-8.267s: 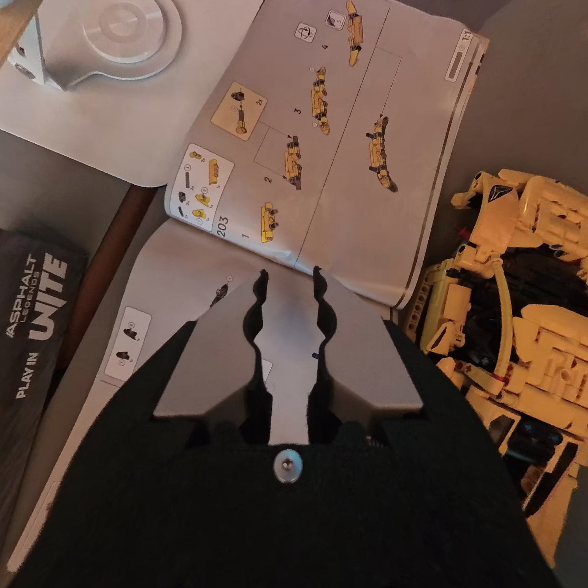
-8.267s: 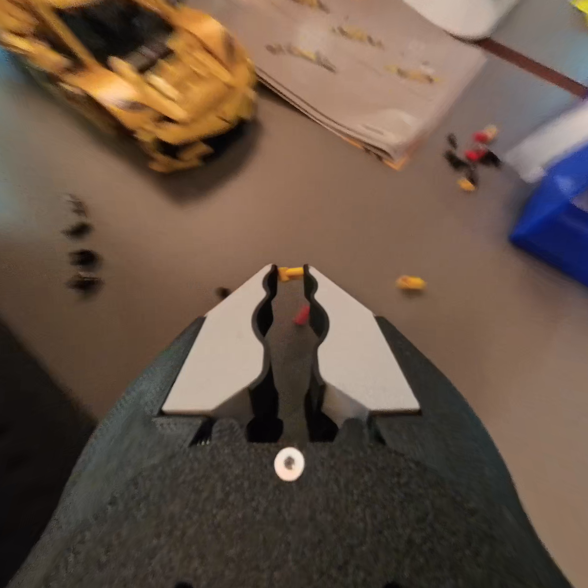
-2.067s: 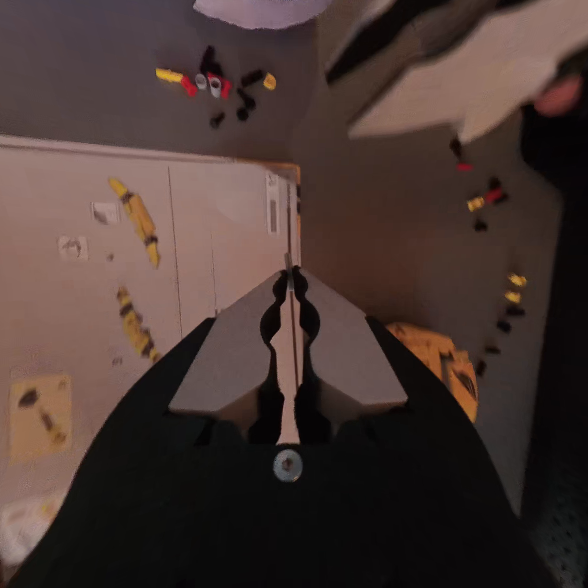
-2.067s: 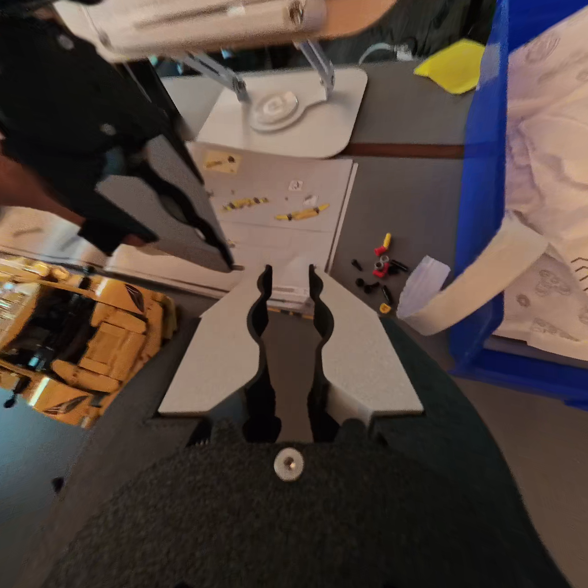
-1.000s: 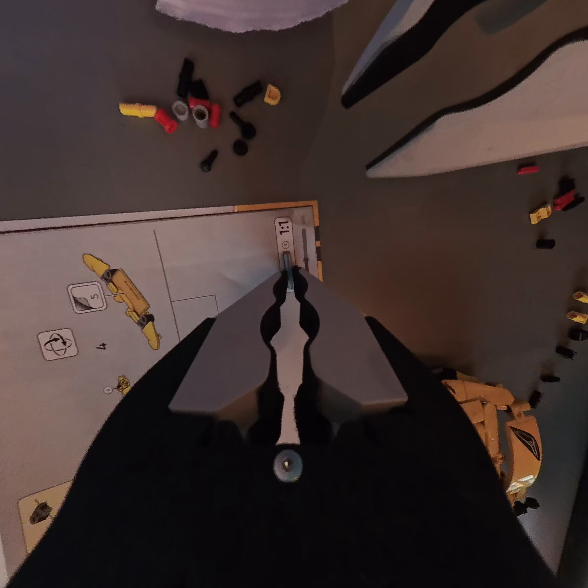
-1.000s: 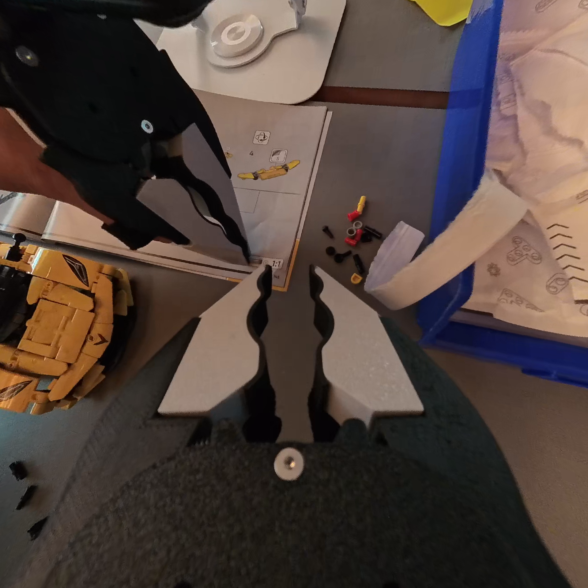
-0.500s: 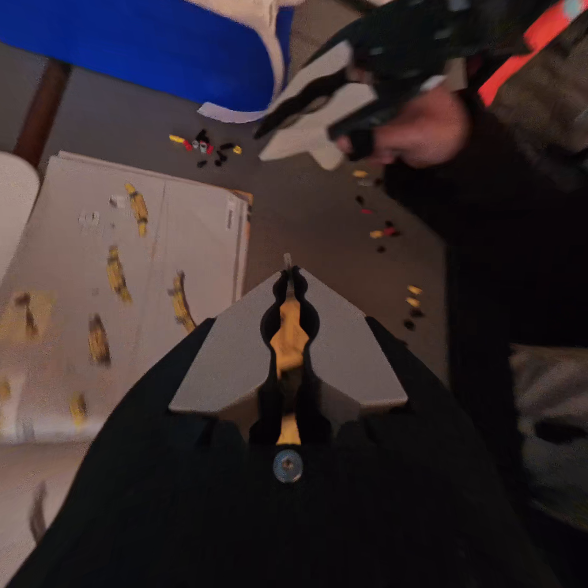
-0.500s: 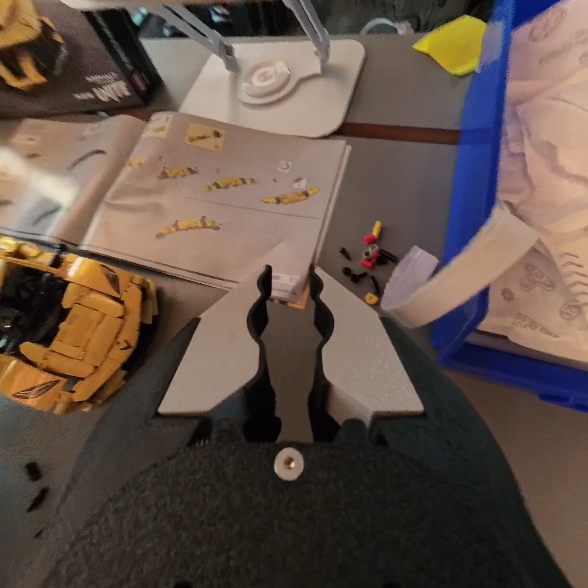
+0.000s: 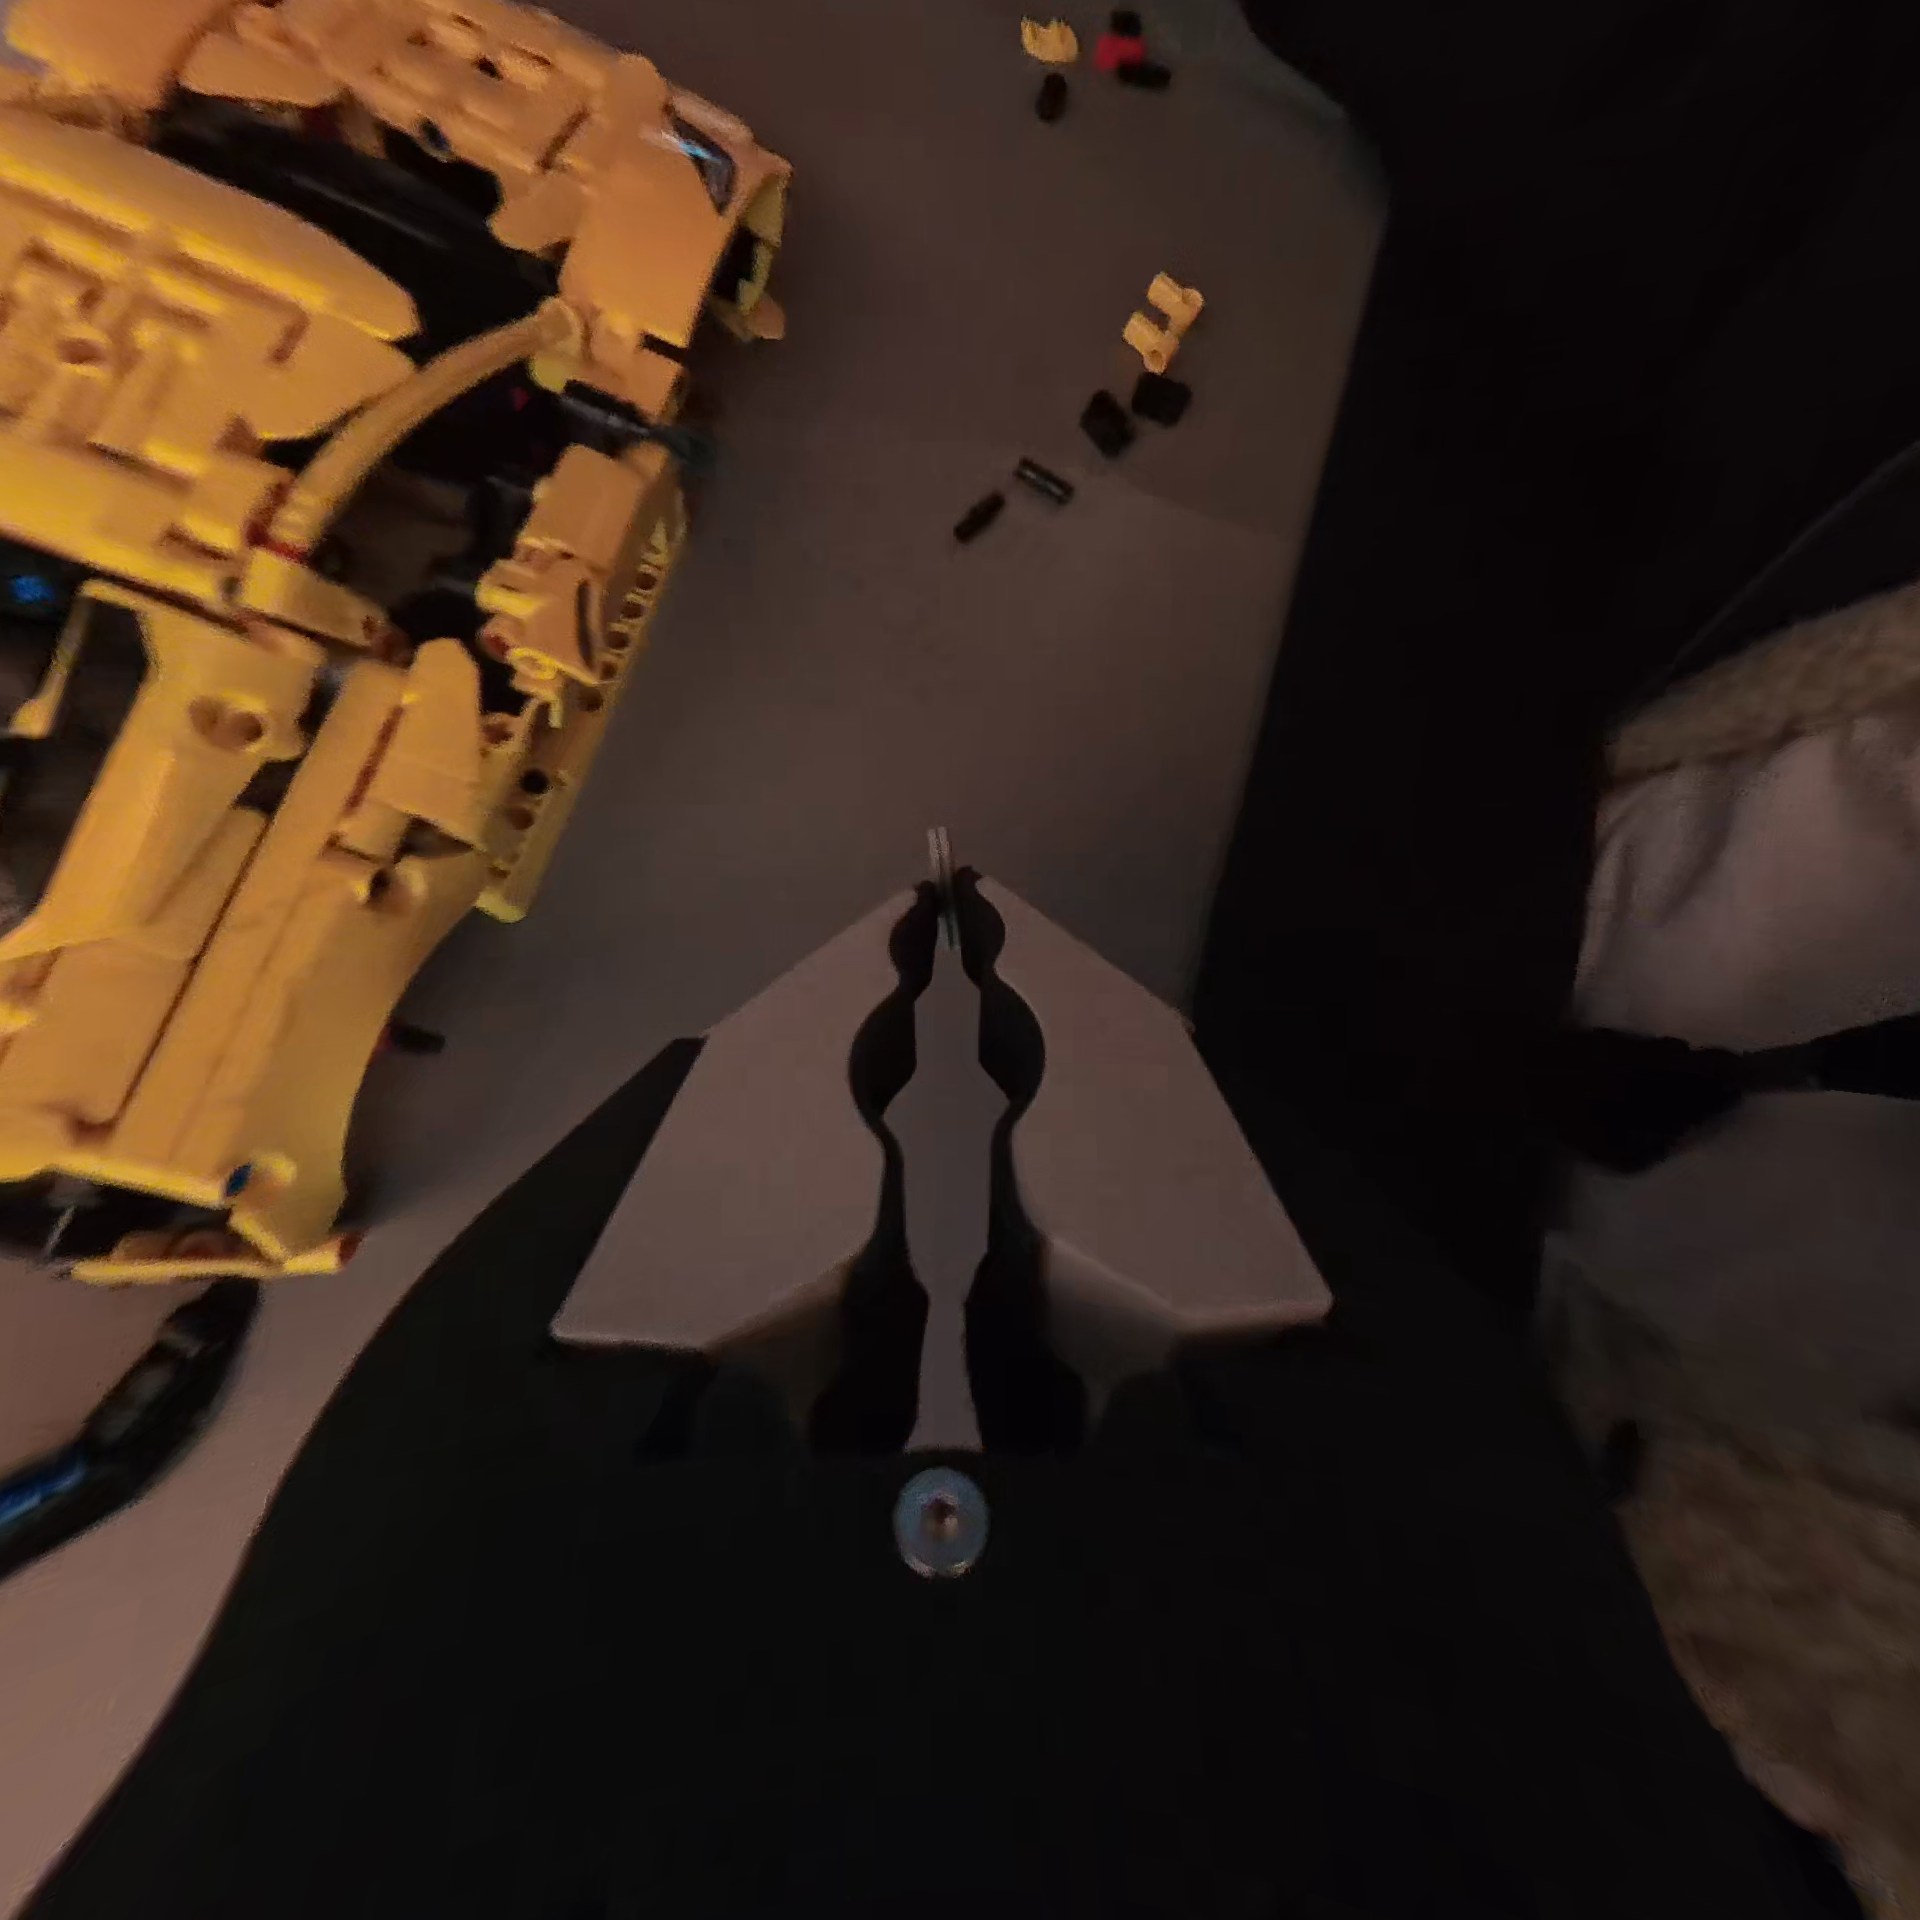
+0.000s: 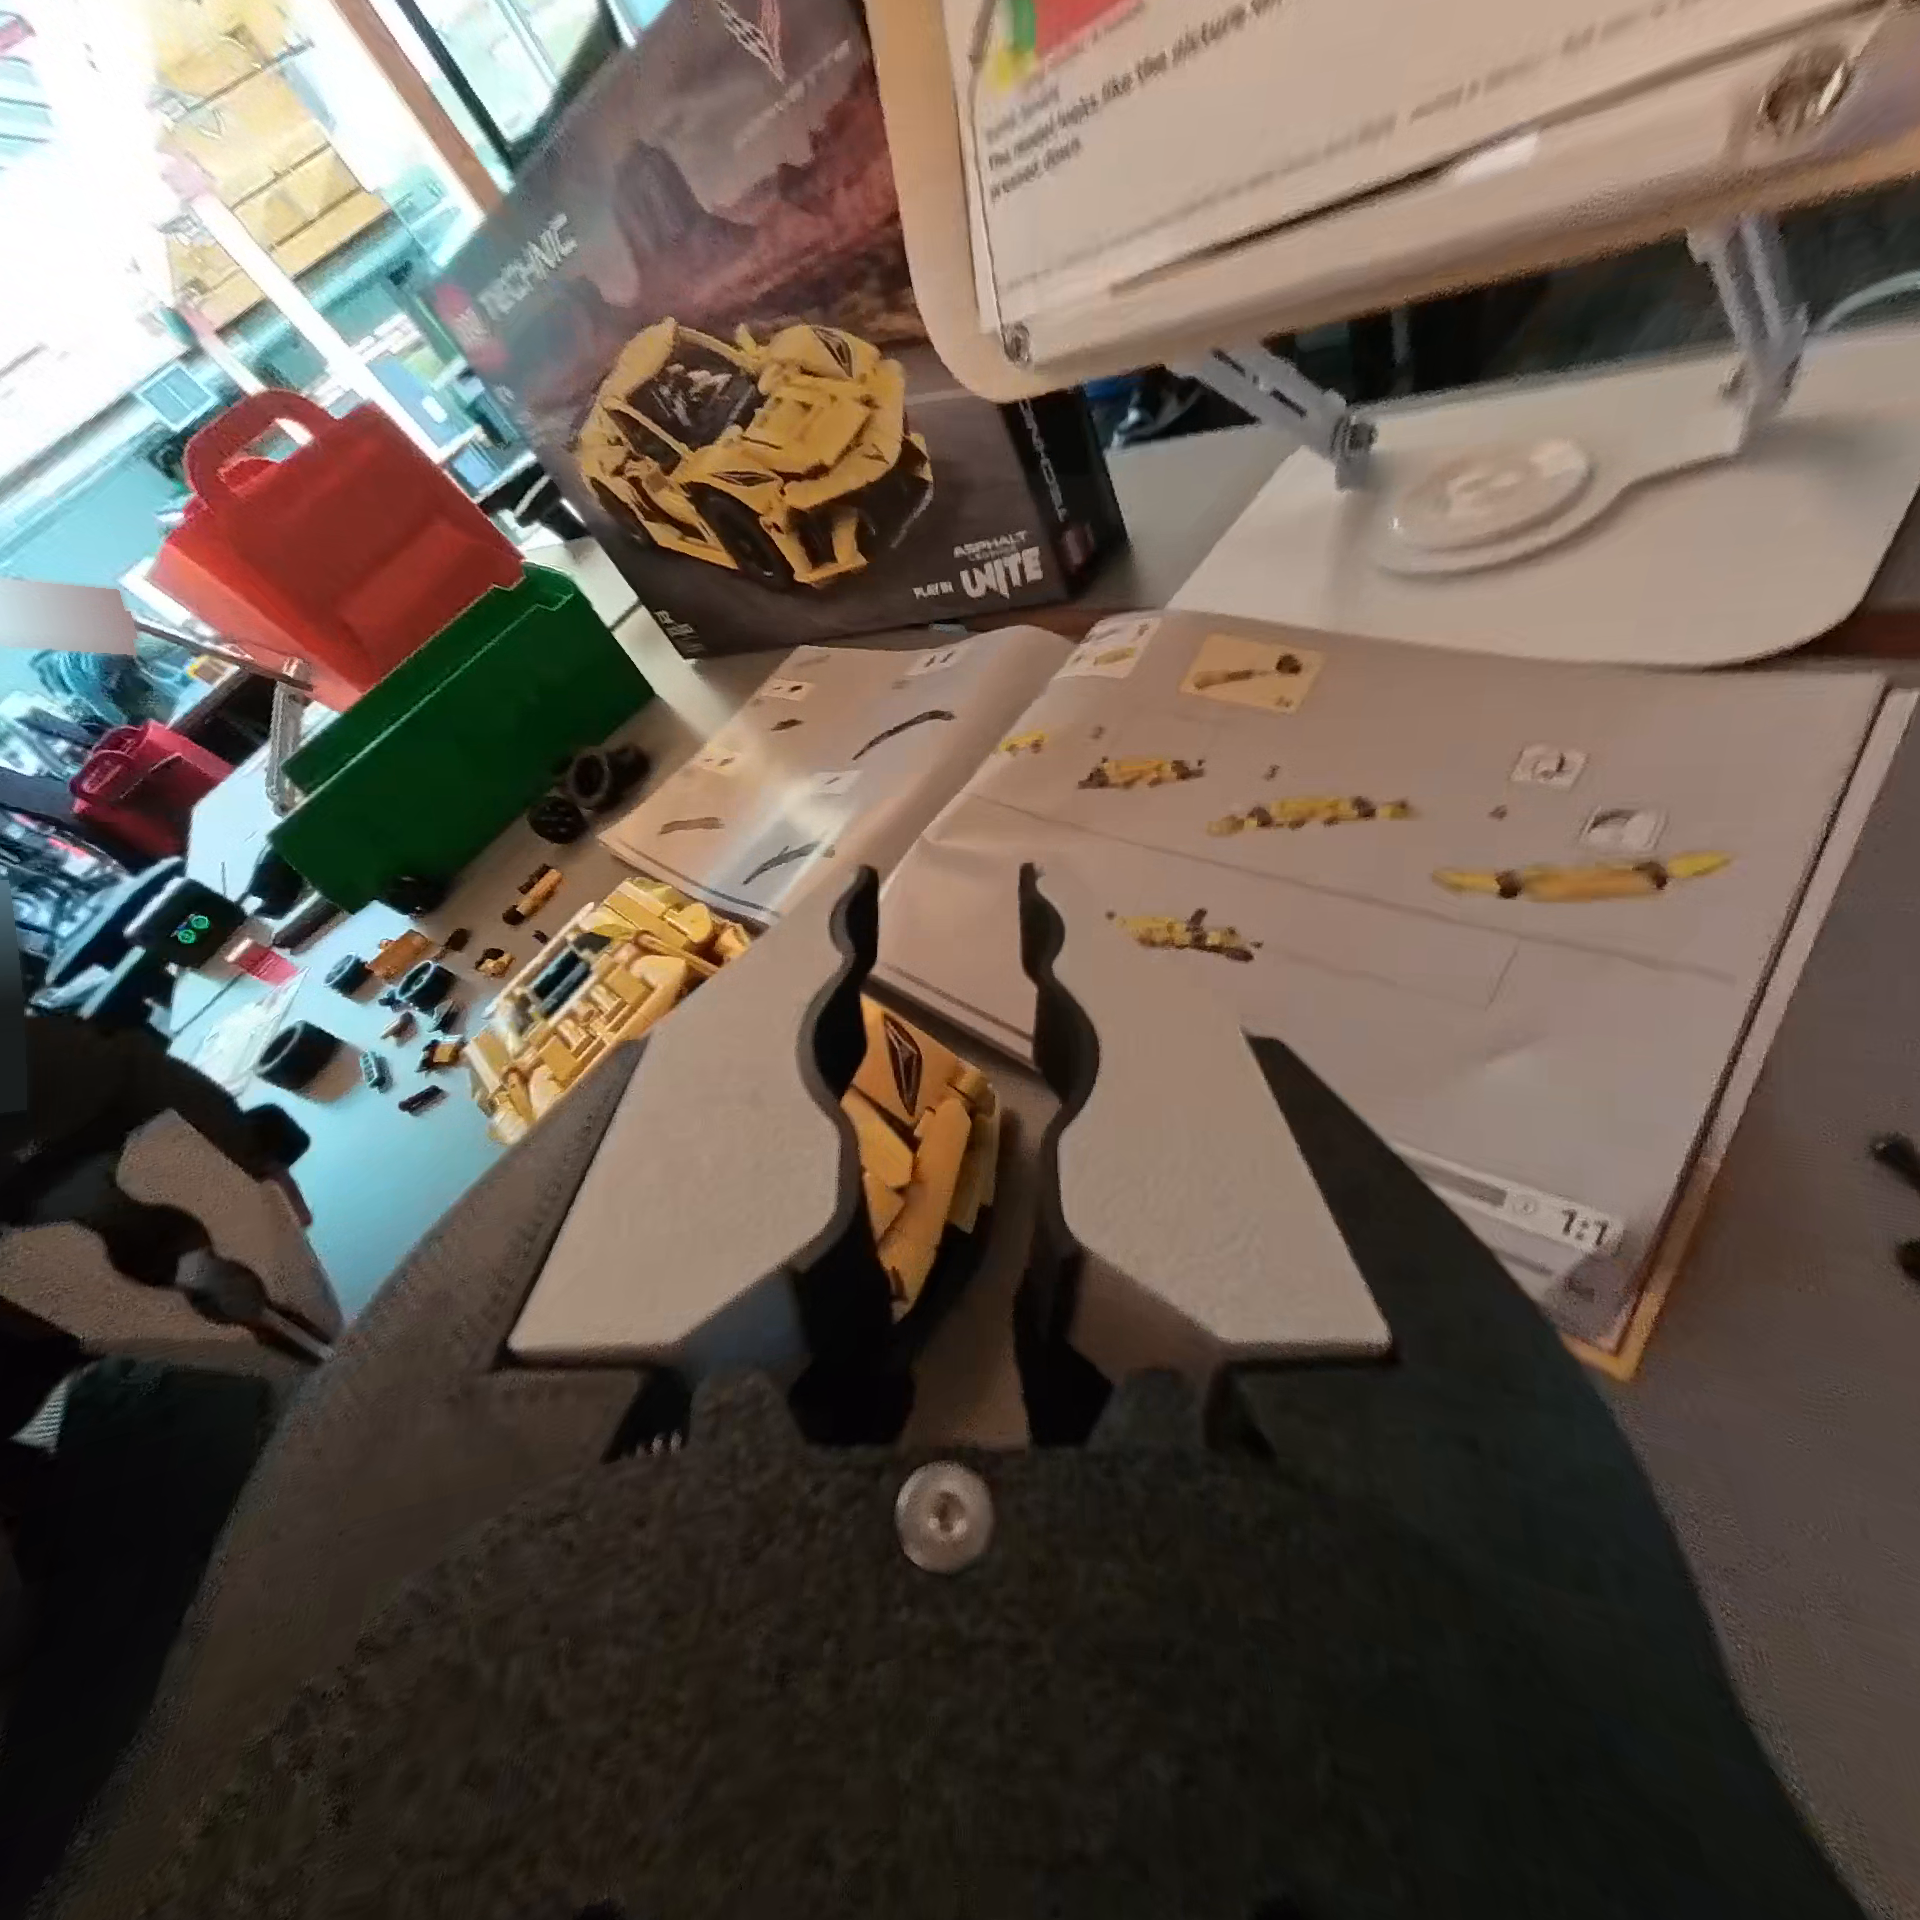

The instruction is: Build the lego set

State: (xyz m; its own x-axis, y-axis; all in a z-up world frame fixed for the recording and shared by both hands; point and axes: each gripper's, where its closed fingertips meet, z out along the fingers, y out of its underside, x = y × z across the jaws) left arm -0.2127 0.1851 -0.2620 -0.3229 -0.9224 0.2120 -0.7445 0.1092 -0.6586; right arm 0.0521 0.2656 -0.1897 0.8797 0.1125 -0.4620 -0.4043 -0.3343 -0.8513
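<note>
Parted right claw above yellow car, open instruction booklet behind

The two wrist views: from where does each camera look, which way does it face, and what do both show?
Left wrist view: on the left tongs, facing down at the table; yellow car at left, loose pieces ahead; tongs shut on a thin grey pin.
Right wrist view: on the right tongs, open, facing across the table to the manual, box and green bin; the left tongs show at the left edge.
Shared: the car.
</note>
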